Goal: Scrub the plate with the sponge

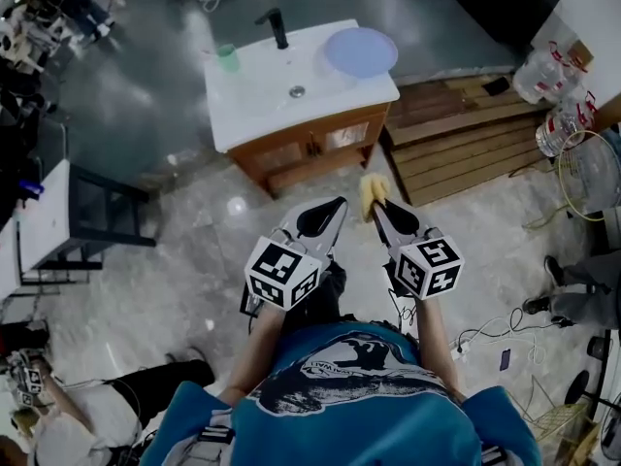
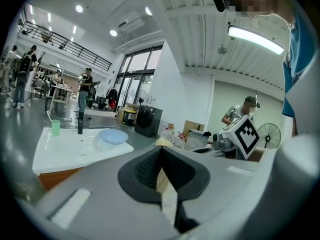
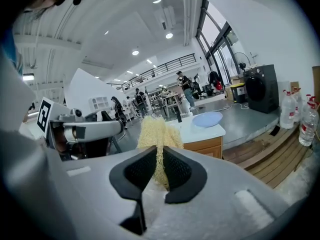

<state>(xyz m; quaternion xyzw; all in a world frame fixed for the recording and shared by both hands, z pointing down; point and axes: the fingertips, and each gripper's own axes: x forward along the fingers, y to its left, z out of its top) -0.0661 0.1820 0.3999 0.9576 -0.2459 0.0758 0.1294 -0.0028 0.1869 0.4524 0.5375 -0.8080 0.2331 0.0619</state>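
Observation:
A pale blue plate [image 1: 360, 50] lies on the right end of a white sink counter [image 1: 254, 95] ahead of me. It shows small in the left gripper view [image 2: 114, 136] and the right gripper view [image 3: 207, 119]. My right gripper [image 1: 374, 202] is shut on a yellow sponge [image 1: 371, 193], which sticks up between its pads [image 3: 155, 136]. My left gripper [image 1: 337, 204] is shut with nothing in it [image 2: 160, 150]. Both grippers hang side by side over the floor, short of the counter.
On the counter stand a black faucet [image 1: 277, 27] and a green cup [image 1: 228, 57]. A wooden pallet [image 1: 464, 134] lies to the right of the cabinet, with water jugs [image 1: 560, 87] beyond. A dark frame table [image 1: 58, 212] is at left. People stand around the room.

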